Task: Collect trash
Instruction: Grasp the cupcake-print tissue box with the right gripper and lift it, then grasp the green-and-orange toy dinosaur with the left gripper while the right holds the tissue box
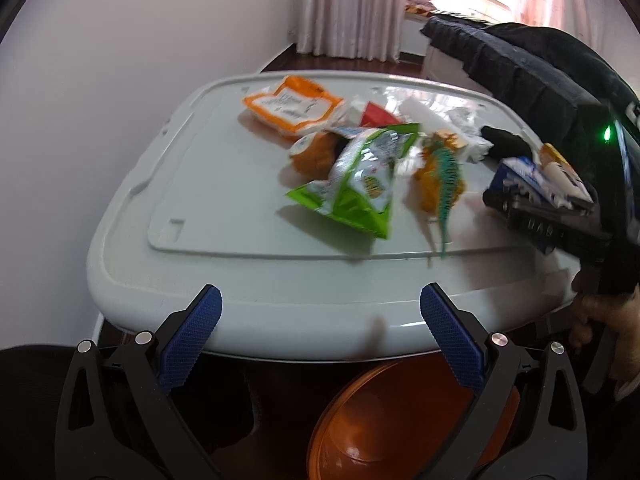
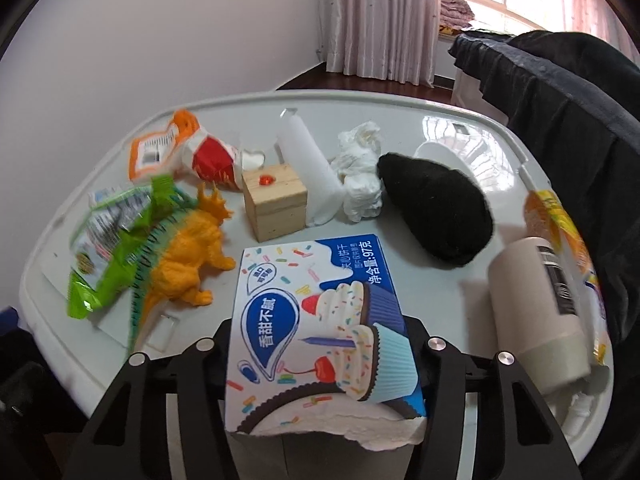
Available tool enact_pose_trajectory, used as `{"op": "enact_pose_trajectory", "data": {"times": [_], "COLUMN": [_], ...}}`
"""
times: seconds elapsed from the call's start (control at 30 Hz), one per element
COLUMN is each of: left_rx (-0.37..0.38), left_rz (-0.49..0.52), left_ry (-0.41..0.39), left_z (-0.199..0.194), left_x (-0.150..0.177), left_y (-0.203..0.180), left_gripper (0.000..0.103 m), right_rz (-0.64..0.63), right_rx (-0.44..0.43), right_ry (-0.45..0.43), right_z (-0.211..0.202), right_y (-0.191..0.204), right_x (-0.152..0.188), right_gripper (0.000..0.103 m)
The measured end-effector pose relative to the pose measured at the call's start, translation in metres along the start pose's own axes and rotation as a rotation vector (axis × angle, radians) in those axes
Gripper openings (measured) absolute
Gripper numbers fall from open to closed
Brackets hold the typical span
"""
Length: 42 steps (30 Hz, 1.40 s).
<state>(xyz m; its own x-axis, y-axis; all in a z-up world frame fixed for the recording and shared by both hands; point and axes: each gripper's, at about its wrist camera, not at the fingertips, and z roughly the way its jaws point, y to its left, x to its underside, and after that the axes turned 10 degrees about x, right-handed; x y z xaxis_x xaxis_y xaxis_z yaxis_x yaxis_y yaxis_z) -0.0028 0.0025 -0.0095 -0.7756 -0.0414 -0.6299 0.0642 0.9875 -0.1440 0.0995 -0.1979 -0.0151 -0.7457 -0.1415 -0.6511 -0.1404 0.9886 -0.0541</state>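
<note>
The right gripper has its fingers clamped on a torn cookie box at the lower middle of the right view, lifted over the table; judging by the clutter, collection has barely begun. The left gripper hangs open at the table's near edge, above an orange bin. Left on the table: one green wrapper, one orange packet, one red-and-white carton, perhaps two crumpled tissues, one toy dinosaur, one wooden block.

Left gripper jaws spread wide, right gripper clamped
</note>
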Motion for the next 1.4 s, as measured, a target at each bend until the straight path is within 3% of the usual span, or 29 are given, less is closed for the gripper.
{"op": "enact_pose_trajectory", "data": {"times": [0.27, 0.4, 0.63, 0.97, 1.2, 1.33, 1.37, 1.4], "left_rx": [0.124, 0.205, 0.231, 0.172, 0.131, 0.125, 0.122, 0.088], "left_rz": [0.178, 0.175, 0.153, 0.125, 0.105, 0.089, 0.077, 0.076], "left_ry": [-0.055, -0.05, 0.021, 0.087, 0.072, 0.11, 0.114, 0.098], "left_z": [-0.008, 0.007, 0.055, 0.112, 0.125, 0.135, 0.136, 0.135], "left_x": [-0.009, -0.026, -0.057, -0.081, -0.086, -0.088, -0.088, -0.088], "left_y": [-0.055, -0.072, -0.077, -0.083, -0.08, -0.081, -0.08, -0.08], "left_gripper": [0.097, 0.097, 0.097, 0.097, 0.097, 0.093, 0.086, 0.072], "right_rz": [0.08, 0.104, 0.2, 0.199, 0.218, 0.209, 0.202, 0.197], "right_rx": [0.075, 0.131, 0.112, 0.105, 0.098, 0.097, 0.098, 0.1], "right_ry": [-0.154, -0.158, -0.16, -0.146, -0.11, -0.104, -0.104, -0.104], "right_z": [-0.099, -0.104, -0.103, -0.097, -0.085, -0.082, -0.082, -0.082], "right_y": [-0.045, -0.065, -0.086, -0.085, -0.088, -0.085, -0.084, -0.083], "right_x": [0.002, 0.017, 0.02, 0.019, 0.017, 0.016, 0.016, 0.016], "right_gripper": [0.056, 0.056, 0.057, 0.058, 0.058, 0.058, 0.058, 0.058]}}
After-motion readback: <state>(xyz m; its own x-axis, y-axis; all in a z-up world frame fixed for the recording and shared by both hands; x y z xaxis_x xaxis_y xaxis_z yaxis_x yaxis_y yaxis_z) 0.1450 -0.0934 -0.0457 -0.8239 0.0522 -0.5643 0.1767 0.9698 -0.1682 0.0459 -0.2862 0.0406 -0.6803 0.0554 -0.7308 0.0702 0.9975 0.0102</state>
